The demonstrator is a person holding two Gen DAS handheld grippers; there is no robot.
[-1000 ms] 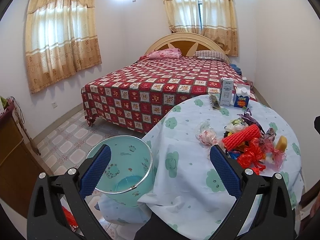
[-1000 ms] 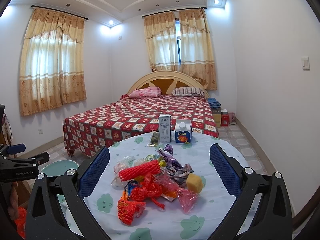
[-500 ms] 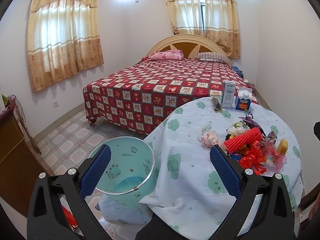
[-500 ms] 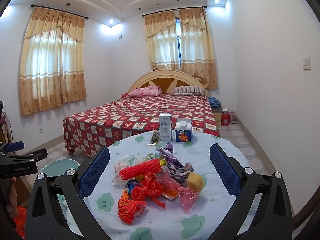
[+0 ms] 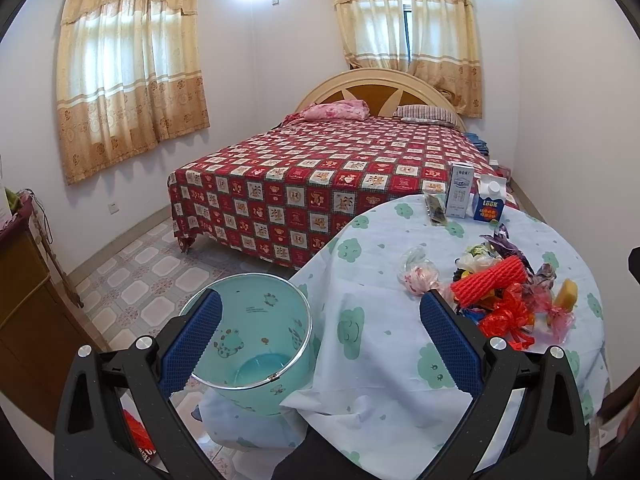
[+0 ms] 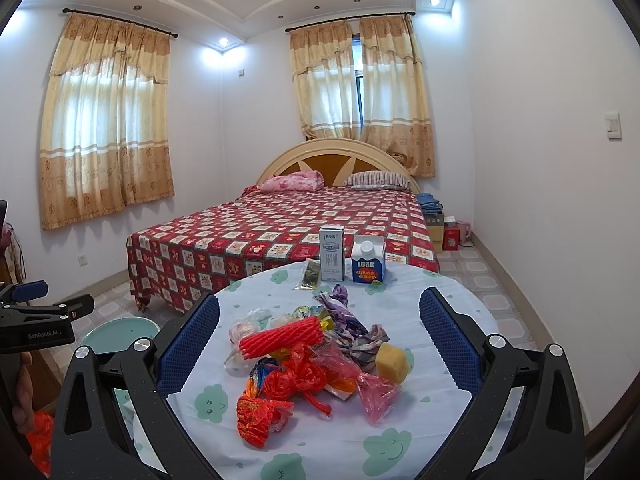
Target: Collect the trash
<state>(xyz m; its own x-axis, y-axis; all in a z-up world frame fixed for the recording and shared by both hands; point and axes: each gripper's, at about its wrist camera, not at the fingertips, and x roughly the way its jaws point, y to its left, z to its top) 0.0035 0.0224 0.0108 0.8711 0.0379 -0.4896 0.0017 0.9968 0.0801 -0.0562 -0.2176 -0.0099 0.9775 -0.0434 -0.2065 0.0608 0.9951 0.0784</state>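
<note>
A pile of trash (image 6: 312, 356) lies on the round table (image 6: 400, 448): a red foam net (image 6: 282, 336), red plastic bags, crumpled wrappers and a yellow sponge (image 6: 392, 362). The pile also shows in the left wrist view (image 5: 500, 292). A teal bin (image 5: 256, 344) stands on the floor left of the table; its rim shows in the right wrist view (image 6: 120, 332). My left gripper (image 5: 316, 344) is open and empty, above the bin and the table's left edge. My right gripper (image 6: 320, 344) is open and empty, just short of the pile.
A white milk carton (image 6: 332, 254), a blue carton (image 6: 368, 266) and a dark packet (image 6: 310, 276) stand at the table's far edge. A bed (image 6: 288, 232) fills the room behind. A wooden cabinet (image 5: 24, 320) stands at the left.
The left gripper's view has shifted slightly, so the bin and table sit a little higher and further right. The right gripper has barely moved. Both stay open.
</note>
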